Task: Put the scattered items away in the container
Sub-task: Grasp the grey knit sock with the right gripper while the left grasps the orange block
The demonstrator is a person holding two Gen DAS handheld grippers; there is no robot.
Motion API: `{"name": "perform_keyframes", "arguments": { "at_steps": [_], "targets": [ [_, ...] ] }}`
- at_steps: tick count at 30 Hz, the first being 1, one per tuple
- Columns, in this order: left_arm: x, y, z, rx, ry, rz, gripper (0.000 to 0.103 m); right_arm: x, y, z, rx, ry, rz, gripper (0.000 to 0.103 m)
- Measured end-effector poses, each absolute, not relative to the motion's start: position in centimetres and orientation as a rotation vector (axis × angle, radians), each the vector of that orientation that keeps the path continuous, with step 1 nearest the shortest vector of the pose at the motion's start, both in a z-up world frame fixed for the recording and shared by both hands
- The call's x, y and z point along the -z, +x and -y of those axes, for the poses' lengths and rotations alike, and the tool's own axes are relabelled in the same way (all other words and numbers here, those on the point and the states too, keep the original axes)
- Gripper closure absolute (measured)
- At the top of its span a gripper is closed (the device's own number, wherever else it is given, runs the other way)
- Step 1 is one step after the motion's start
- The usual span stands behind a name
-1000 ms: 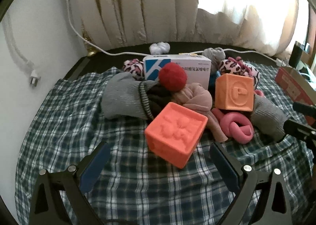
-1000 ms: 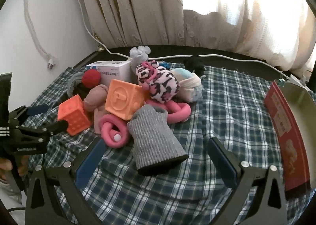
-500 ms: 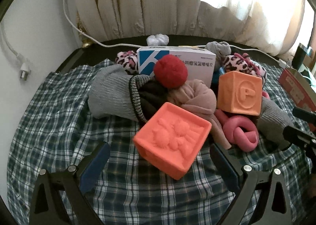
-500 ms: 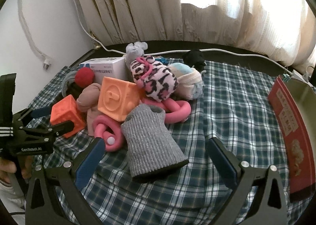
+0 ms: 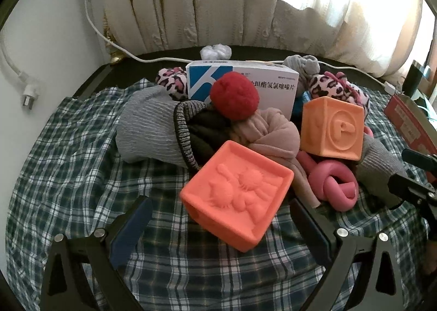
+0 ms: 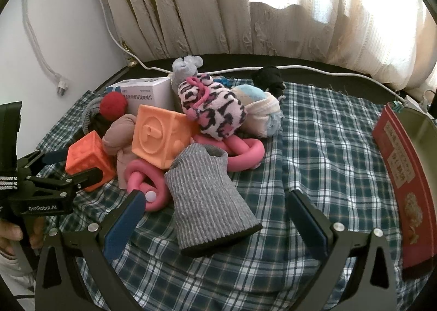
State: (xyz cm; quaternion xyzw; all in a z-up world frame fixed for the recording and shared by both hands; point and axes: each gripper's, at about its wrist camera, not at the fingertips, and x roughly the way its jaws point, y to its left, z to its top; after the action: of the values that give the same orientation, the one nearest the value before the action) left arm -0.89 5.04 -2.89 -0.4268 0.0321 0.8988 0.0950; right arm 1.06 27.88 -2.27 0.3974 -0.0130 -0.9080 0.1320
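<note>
A coral relief cube (image 5: 236, 196) lies on the plaid cloth between the fingers of my left gripper (image 5: 220, 203), which is open around it without touching. My right gripper (image 6: 214, 196) is open too, with a grey ribbed sock (image 6: 207, 196) lying between its fingers. Behind them is a heap: an orange letter cube (image 6: 158, 138), a pink knotted tube (image 5: 333, 185), a red pom-pom (image 5: 235, 95), a white medicine box (image 5: 273, 87) and a leopard-print sock (image 6: 213, 108). The red container (image 6: 401, 174) stands at the right edge.
A black bundle (image 6: 269, 78) and a pale blue-and-white sock roll (image 6: 262, 111) lie behind the heap. A white cable with a plug (image 5: 27, 97) runs along the wall and the table's back edge. Curtains hang behind. Bare plaid cloth (image 6: 327, 147) separates heap and container.
My left gripper has moved forward, so the coral cube now sits between its fingers. My right gripper has edged closer to the grey sock. Nothing has been gripped.
</note>
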Motion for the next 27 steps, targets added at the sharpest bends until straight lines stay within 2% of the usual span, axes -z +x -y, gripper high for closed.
{"name": "perform_keyframes", "arguments": {
  "at_steps": [8, 11, 13, 15, 17, 18, 22, 27],
  "targets": [
    [2.9, -1.0, -4.7, -2.638, -1.249, -0.034, 0.001, 2.3, 0.9, -27.6, 2.634, 1.141, 0.018, 0.003],
    [2.9, -1.1, -4.6, -2.623, -1.241, -0.006, 0.004, 2.6, 0.8, -27.5, 2.625, 1.155, 0.019, 0.012],
    [2.9, -1.2, -4.7, -2.615, -1.240, 0.006, 0.012, 2.9, 0.6, -27.6, 2.614, 1.175, 0.025, 0.027],
    [3.1, -1.3, -4.7, -2.601, -1.249, 0.022, 0.029, 3.2, 0.4, -27.7, 2.594, 1.196, 0.044, 0.037],
    [3.1, -1.4, -4.6, -2.602, -1.251, 0.030, 0.032, 3.3, 0.4, -27.6, 2.583, 1.195, 0.053, 0.041],
    [3.1, -1.4, -4.6, -2.604, -1.251, 0.033, 0.037, 3.3, 0.5, -27.6, 2.588, 1.189, 0.044, 0.045],
    [3.0, -1.1, -4.5, -2.616, -1.237, 0.058, 0.039, 3.2, 0.7, -27.6, 2.584, 1.173, 0.056, 0.056],
    [1.9, -0.2, -4.7, -2.631, -1.190, 0.059, 0.040, 2.7, 0.9, -28.2, 2.587, 1.138, 0.112, 0.060]
  ]
}}
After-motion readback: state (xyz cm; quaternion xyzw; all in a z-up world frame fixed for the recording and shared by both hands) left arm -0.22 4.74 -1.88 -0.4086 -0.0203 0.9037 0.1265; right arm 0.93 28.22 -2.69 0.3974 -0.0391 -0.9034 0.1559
